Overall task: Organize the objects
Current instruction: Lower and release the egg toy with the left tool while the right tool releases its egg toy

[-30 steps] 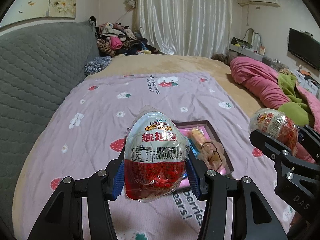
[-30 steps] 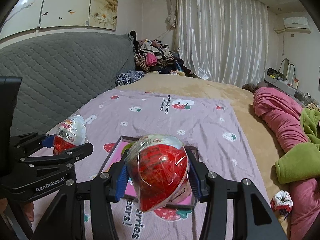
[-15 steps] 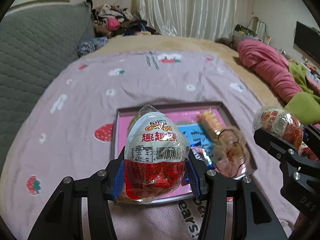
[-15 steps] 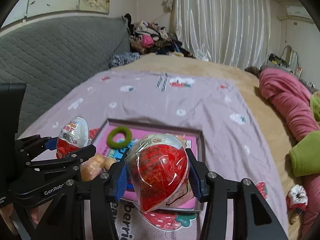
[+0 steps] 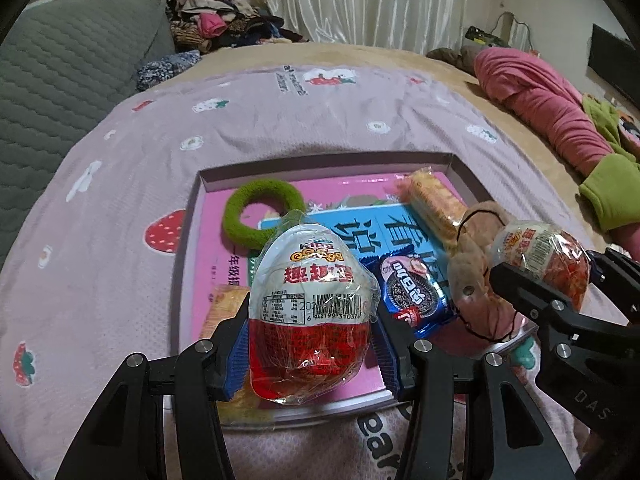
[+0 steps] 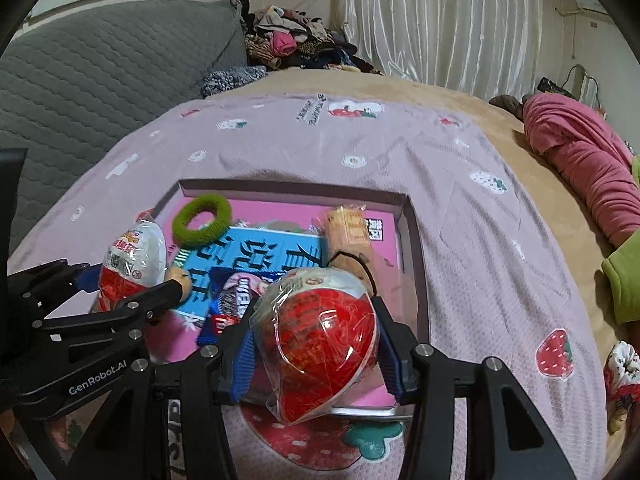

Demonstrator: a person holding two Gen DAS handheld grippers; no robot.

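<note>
My left gripper (image 5: 312,344) is shut on a wrapped red-and-white toy egg (image 5: 310,308), held above the near edge of a shallow pink tray (image 5: 320,164). My right gripper (image 6: 316,348) is shut on a second wrapped egg (image 6: 320,340), red side up, above the tray's near right part (image 6: 414,240). Each egg also shows in the other view: the right one (image 5: 540,256) and the left one (image 6: 134,260). In the tray lie a green hair ring (image 5: 260,212), a blue cookie packet (image 5: 412,292), a wrapped biscuit (image 5: 432,204) and a brown plush toy (image 5: 476,280).
The tray lies on a lilac strawberry-print sheet (image 5: 280,120) on a bed. A grey quilted headboard (image 5: 60,80) is at the left. A pink duvet (image 6: 580,152) and green cloth (image 5: 612,192) lie at the right. A clothes pile (image 6: 292,44) is at the back.
Both grippers have tipped down and moved forward over the tray with their eggs still held. The tray's contents, the green ring among them, have come into full view.
</note>
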